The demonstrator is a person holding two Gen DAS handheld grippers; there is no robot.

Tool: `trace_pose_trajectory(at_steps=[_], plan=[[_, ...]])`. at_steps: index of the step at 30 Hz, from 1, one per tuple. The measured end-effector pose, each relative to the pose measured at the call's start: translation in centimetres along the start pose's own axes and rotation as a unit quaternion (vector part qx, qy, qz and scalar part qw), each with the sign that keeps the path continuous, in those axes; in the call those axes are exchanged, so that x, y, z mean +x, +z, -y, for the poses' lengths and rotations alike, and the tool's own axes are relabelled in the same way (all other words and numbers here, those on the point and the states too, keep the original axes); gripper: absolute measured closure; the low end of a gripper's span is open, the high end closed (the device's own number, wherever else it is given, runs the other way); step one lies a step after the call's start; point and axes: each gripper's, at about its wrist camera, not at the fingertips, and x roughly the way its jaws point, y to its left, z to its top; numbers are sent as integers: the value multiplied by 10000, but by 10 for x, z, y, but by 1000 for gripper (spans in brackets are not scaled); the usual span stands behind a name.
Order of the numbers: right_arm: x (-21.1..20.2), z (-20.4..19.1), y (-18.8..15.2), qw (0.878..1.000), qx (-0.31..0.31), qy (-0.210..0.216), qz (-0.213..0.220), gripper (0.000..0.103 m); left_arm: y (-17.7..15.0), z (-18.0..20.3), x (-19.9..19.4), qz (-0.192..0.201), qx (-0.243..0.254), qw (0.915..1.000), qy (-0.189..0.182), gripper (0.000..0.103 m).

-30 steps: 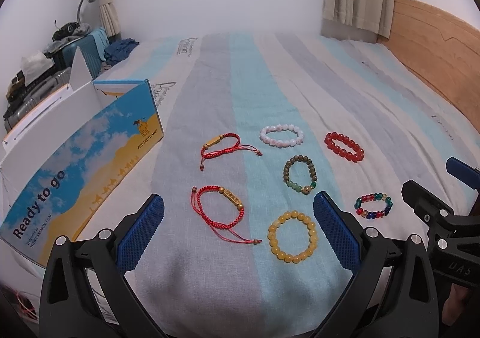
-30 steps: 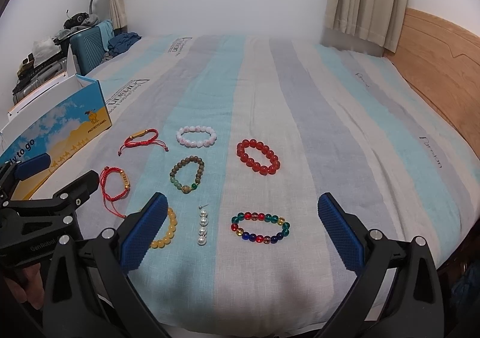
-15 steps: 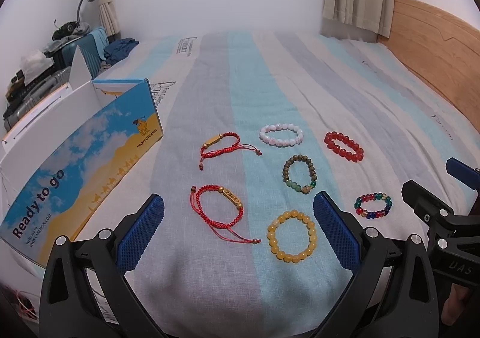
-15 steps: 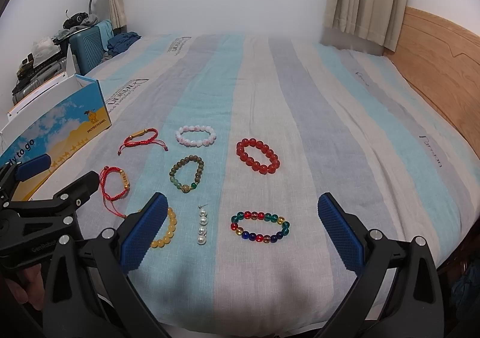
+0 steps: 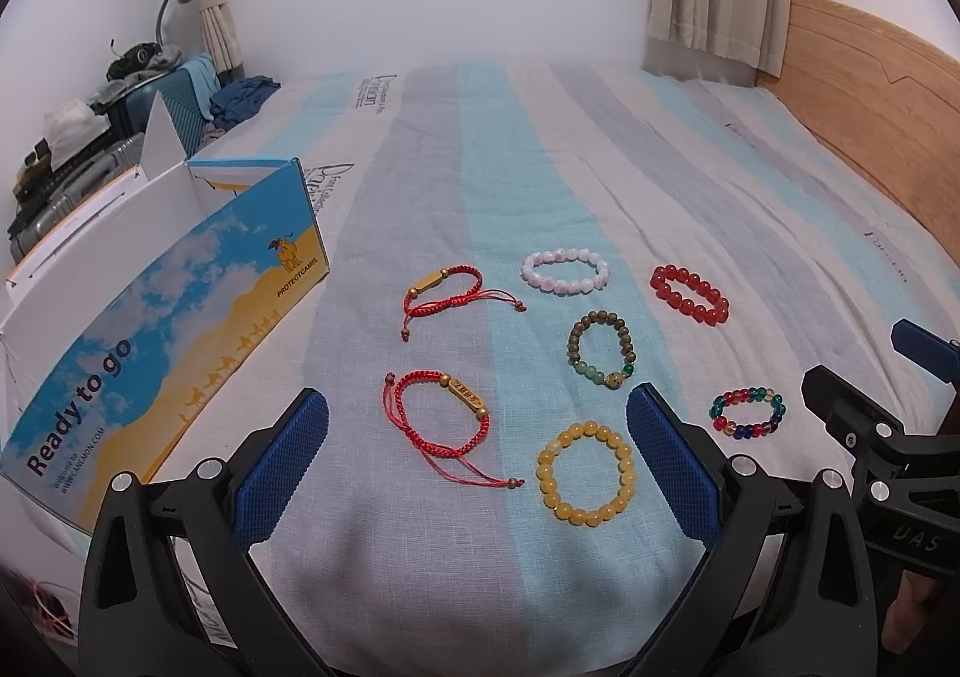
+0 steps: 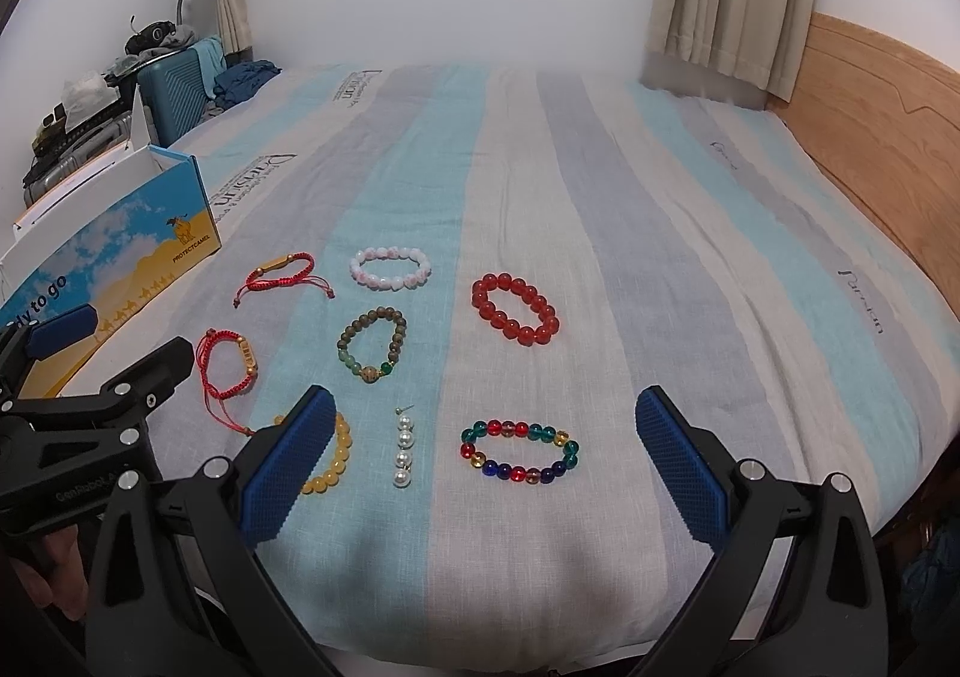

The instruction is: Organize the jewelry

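**Bracelets on the bed, both tongs wide and empty**

Left wrist view. Bracelets lie spread on the striped bed [image 5: 420, 149], none touching another. We see our left tongs [image 5: 477, 452] held wide, nothing between the blue pads, hovering above the near edge of the sheet. Framed between them are a red cord [image 5: 441, 425] with a gold bar and a yellow ring [image 5: 587, 473] of beads. Farther off lie a second cord [image 5: 447, 290], a pink ring [image 5: 565, 270], a brown ring [image 5: 601, 350] and a red ring [image 5: 690, 294]. A mixed ring [image 5: 747, 412] sits near the right tongs [image 5: 864, 371], which enter from the right edge; from here we cannot tell how wide they stand. An open box [image 5: 162, 317] stands on the bed at the left, well apart from the beads.

We judge the beaded rings light, hard and smooth, likely on elastic, so they may roll or squirm under a pinch. Taking one across a single side of the loop, pads pressing into the soft sheet, looks safest. The cords are limp and thin; the bar is the firmest place to grip.

Right wrist view. Here our right tongs [image 6: 480, 464] are plainly wide and carry nothing. Between them lie the mixed ring [image 6: 519, 450] and a short pearl strand [image 6: 403, 452], just beside each other but apart. The strand looks small and slippery, with a thin pin at its far end; we would grip across the pearls, not the pin, which might bend.
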Motion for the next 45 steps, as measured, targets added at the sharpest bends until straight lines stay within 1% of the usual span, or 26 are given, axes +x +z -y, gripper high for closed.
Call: trace_pose_trajectory(at_steps=[22,31,34,40,45], plan=[[1,0,-1,10000,18,-10,-18,7,-1,-1,1,-18,6,10000,-1,6],[16,10,-3,9997,23,-66,-233,7,-3,-3,17,-226,-41,9997,-68,6],[22,14,-4,9995,-13,-75,-301,7,-2,-2,25,-321,22,9994,-98,6],[37,23,-3,9985,-185,-148,-485,7,-3,-1,47,-658,105,9975,-254,6],[47,31,-1,9976,-255,-175,-613,7,-3,5,60,-780,254,9962,-287,6]])
